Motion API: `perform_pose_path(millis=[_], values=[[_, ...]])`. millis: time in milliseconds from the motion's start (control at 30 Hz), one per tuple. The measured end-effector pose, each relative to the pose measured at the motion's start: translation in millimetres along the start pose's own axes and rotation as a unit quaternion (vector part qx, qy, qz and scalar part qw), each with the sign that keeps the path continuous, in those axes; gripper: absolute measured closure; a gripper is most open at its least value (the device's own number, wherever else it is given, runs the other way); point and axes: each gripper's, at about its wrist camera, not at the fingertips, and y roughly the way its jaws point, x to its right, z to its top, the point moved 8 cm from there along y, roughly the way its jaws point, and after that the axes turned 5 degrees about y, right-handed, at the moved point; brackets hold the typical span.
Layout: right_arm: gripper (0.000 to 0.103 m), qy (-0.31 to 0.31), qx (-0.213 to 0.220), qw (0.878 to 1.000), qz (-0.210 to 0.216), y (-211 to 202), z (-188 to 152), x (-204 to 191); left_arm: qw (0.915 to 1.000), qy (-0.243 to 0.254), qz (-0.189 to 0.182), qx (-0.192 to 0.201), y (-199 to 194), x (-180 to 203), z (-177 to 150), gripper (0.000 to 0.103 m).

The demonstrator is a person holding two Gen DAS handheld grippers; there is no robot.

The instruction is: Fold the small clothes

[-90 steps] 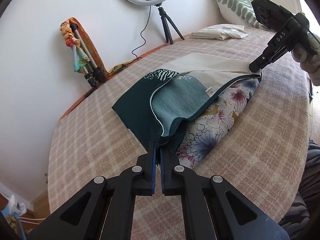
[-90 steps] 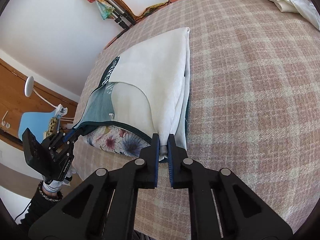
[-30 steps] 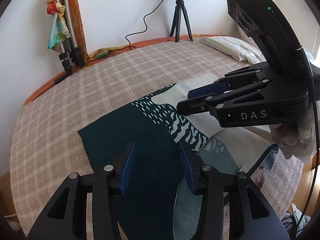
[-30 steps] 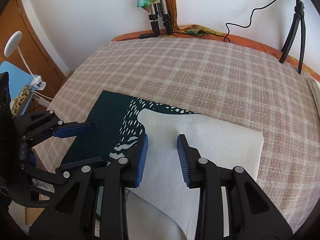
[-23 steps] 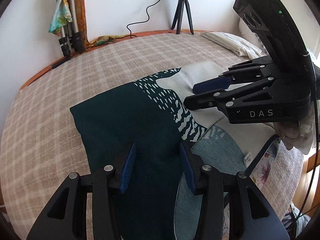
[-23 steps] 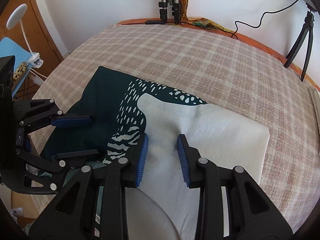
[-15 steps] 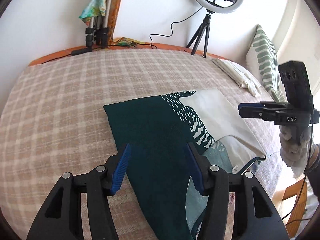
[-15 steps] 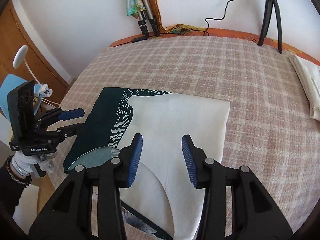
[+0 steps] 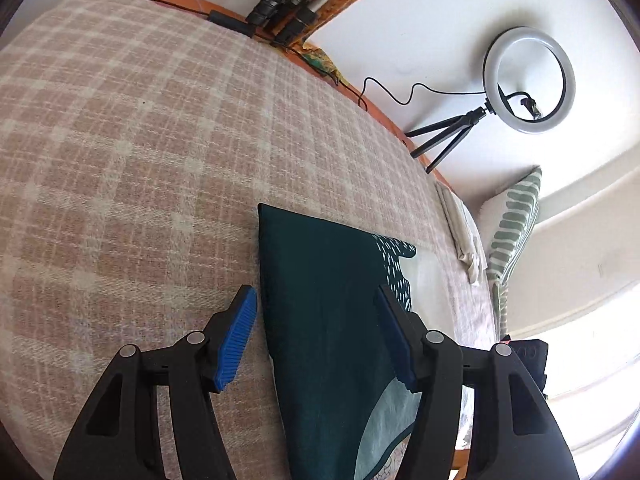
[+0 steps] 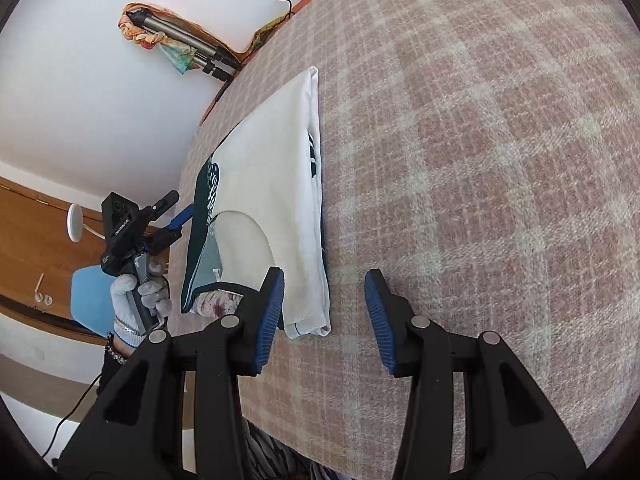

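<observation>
Folded dark-teal and cream garment w/ white dash print lies flat on the pink-and-cream plaid bedspread, near the bed's near edge. In right wrist view the same garment shows its cream side up, w/ a floral-print layer peeking out at the near left end.

Left gripper: blue-padded jaws spread wide, nothing held; it hangs over the garment's near left edge, left pad above bare bedspread, right pad above the dash-print zone. Contact w/ cloth: can't tell. In right wrist view the left gripper sits at the garment's left side, held by a grey-gloved hand.

Right gripper: jaws wide apart, empty, straddling the garment's near right corner; left pad over cream cloth, right pad over bedspread.

Far side: white ring light on black mini tripod, green-striped cushion, folded cream cloth, tripod legs w/ colourful scarf.
</observation>
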Motion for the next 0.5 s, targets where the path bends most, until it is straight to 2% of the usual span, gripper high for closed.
perform_pose_path(millis=[267,500], values=[[0.058,0.021,-0.018,0.998,0.050,6,-7,-1,0.9996,-0.022,-0.017,0.010,12,-7,17,0.043],[0.059,0.029,-0.019,0.996,0.081,23,-5,-11,0.9991,-0.020,-0.035,0.016,23,-3,28,0.043]])
